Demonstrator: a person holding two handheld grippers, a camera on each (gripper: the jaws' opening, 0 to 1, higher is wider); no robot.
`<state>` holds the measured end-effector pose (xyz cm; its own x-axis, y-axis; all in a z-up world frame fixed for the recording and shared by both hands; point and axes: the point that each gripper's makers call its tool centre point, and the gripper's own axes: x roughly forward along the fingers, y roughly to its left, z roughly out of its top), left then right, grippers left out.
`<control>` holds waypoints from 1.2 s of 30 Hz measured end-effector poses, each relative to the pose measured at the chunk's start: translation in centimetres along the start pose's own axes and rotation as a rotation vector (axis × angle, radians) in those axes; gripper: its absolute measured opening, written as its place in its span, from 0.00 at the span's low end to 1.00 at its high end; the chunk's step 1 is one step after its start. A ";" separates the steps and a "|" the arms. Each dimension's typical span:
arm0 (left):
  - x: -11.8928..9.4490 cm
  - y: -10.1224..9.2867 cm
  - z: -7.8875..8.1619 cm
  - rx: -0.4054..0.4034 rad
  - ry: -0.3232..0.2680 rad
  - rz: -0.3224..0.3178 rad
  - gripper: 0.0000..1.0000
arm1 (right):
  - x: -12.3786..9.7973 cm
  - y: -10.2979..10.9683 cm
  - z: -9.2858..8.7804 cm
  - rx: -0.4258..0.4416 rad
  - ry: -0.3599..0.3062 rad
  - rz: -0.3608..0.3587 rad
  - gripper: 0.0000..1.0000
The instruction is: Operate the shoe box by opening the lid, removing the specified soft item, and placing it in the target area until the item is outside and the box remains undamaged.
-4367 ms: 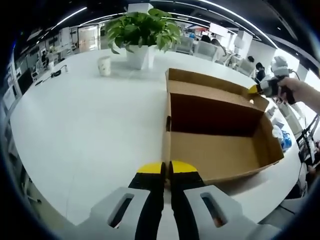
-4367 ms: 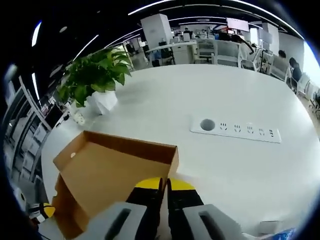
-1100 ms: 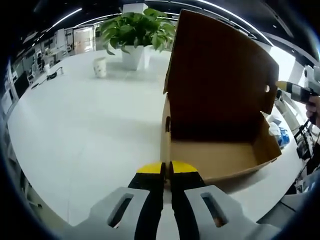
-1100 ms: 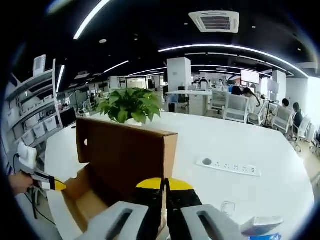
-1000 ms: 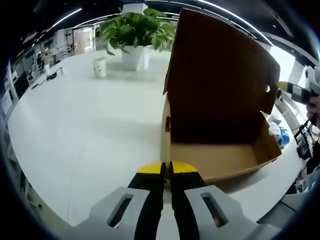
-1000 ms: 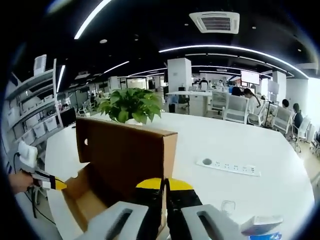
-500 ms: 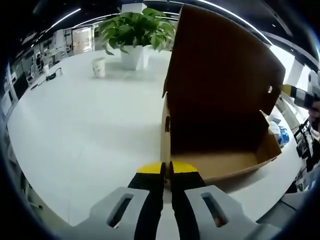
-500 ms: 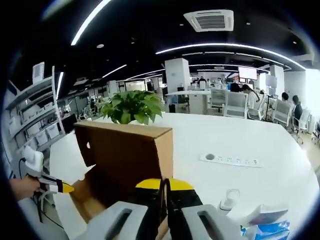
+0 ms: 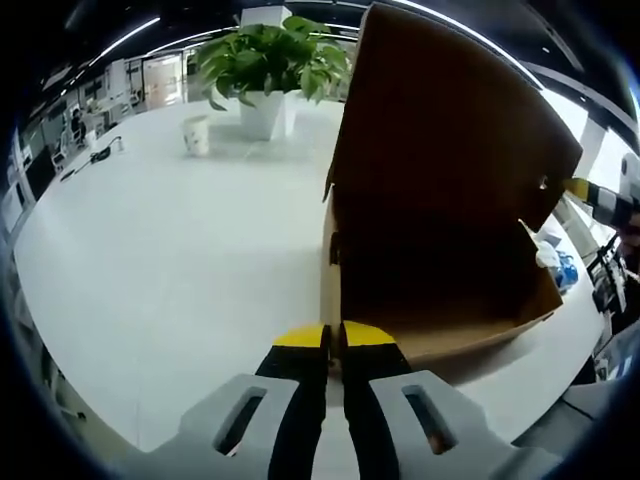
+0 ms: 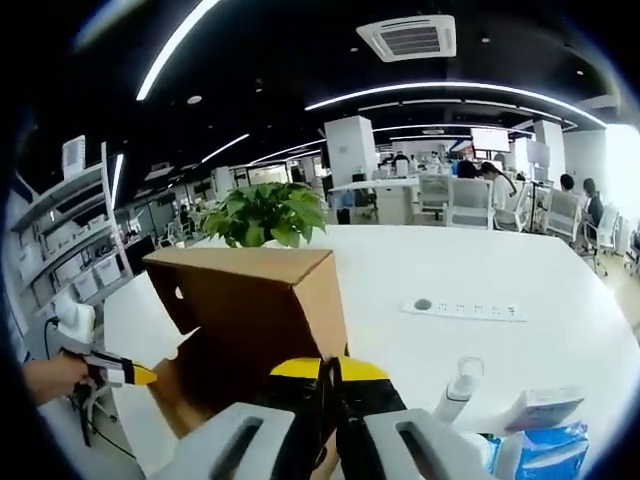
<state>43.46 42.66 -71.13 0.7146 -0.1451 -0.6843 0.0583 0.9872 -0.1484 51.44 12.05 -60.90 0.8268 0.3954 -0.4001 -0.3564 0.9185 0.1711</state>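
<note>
white table (image 9: 150, 260) under everything, spreading from 6 o'clock up to the potted plant (image 9: 268, 62) at 12 in the left gripper view. on it the shoe box (image 9: 440, 250), toward 3 o'clock, lid (image 9: 450, 130) swung up and leaning over the opening — interior in deep shadow, contents impossible to make out, no soft item discernible. lid tipped further over the box than a second ago, hiding more of the floor. in the right gripper view same box (image 10: 250, 300) at 8 o'clock, near edge cut off behind the jaws. beyond it a power strip (image 10: 465, 310) at 3 o'clock, a blue packet (image 10: 545, 450) at 4, partly cropped. small cup (image 9: 195, 135) at 11 o'clock. left gripper (image 9: 331, 335) jaws pressed together, nothing between them; right gripper (image 10: 330, 368) jaws together at the lid's edge — whether pinching cardboard cannot be told.
</note>
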 end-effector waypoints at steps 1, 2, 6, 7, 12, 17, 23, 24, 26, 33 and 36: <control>0.0 0.0 0.0 0.000 0.000 -0.001 0.02 | 0.0 0.0 -0.1 0.000 0.000 0.000 0.00; 0.0 0.0 0.0 0.000 0.000 -0.002 0.02 | 0.0 0.1 -0.1 -0.001 -0.001 -0.001 0.00; 0.0 0.0 0.0 0.001 -0.001 -0.004 0.02 | -0.3 0.2 -0.3 -0.004 -0.003 -0.003 0.00; 0.0 0.0 0.0 0.002 -0.001 -0.004 0.02 | -0.3 0.3 -0.4 -0.005 -0.003 -0.004 0.00; 0.0 0.0 0.0 0.003 -0.003 -0.006 0.02 | -0.7 0.5 -0.8 -0.008 -0.005 -0.004 0.00; 0.0 0.0 0.0 0.003 -0.006 -0.006 0.02 | -1.0 0.6 -1.1 -0.007 -0.007 -0.006 0.00; 0.0 -0.1 0.0 0.003 -0.007 -0.007 0.02 | -1.3 0.7 -1.5 -0.003 -0.005 -0.006 0.00; 0.0 -0.1 0.0 0.003 -0.006 -0.007 0.02 | -1.3 0.7 -1.6 -0.003 -0.005 -0.006 0.00; 0.0 -0.1 0.0 0.003 -0.006 -0.008 0.02 | -1.4 0.8 -1.7 0.002 -0.004 -0.007 0.00; 0.0 -0.1 0.1 0.002 -0.006 -0.011 0.03 | -1.7 1.1 -2.3 0.025 -0.001 -0.003 0.00; 0.0 -0.1 0.1 0.003 -0.004 -0.014 0.03 | -1.8 1.1 -2.5 0.032 0.000 -0.001 0.00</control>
<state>43.48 42.61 -71.03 0.7163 -0.1581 -0.6797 0.0697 0.9853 -0.1558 48.52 12.35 -62.23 0.8273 0.3941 -0.4004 -0.3411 0.9187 0.1993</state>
